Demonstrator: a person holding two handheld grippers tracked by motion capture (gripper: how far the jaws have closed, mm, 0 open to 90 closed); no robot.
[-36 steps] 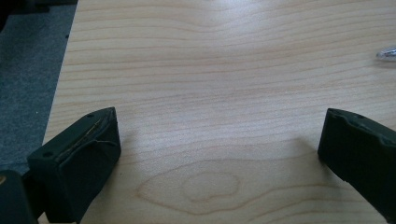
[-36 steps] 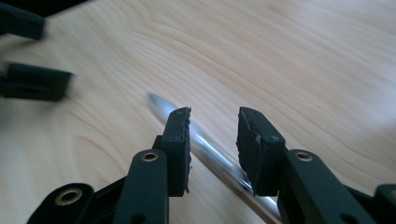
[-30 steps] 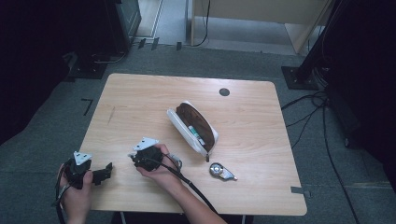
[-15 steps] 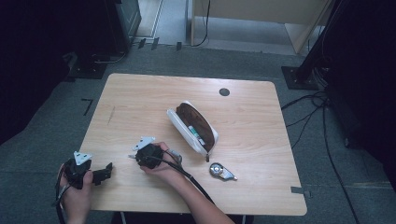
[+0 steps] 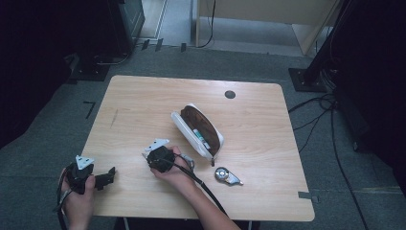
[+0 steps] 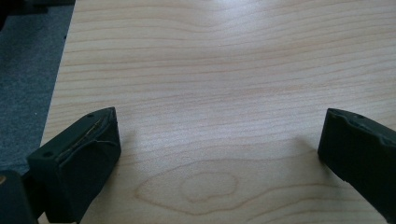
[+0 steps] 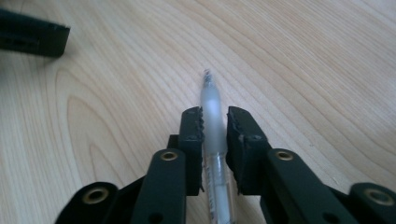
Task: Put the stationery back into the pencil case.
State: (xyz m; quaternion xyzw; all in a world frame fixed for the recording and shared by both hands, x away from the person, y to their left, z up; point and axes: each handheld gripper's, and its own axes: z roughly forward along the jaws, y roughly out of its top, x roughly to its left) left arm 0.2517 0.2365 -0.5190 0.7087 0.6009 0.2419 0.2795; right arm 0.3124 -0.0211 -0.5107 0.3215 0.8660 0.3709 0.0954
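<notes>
My right gripper is shut on a translucent pen whose tip points away, low over the wooden table. In the high view this gripper is held left of the table's middle, near the front. An open white pencil case with a brown lining lies just right of it, with pens inside. My left gripper hovers at the table's front left corner. Its jaws stand wide open over bare wood, with nothing between them.
A small grey correction-tape dispenser lies near the front, right of the right hand. A black round cap sits in the tabletop at the back. Grey carpet, cables and dark stands surround the table.
The right gripper has edged slightly to the right with the pen still in it. The left gripper has stayed where it was.
</notes>
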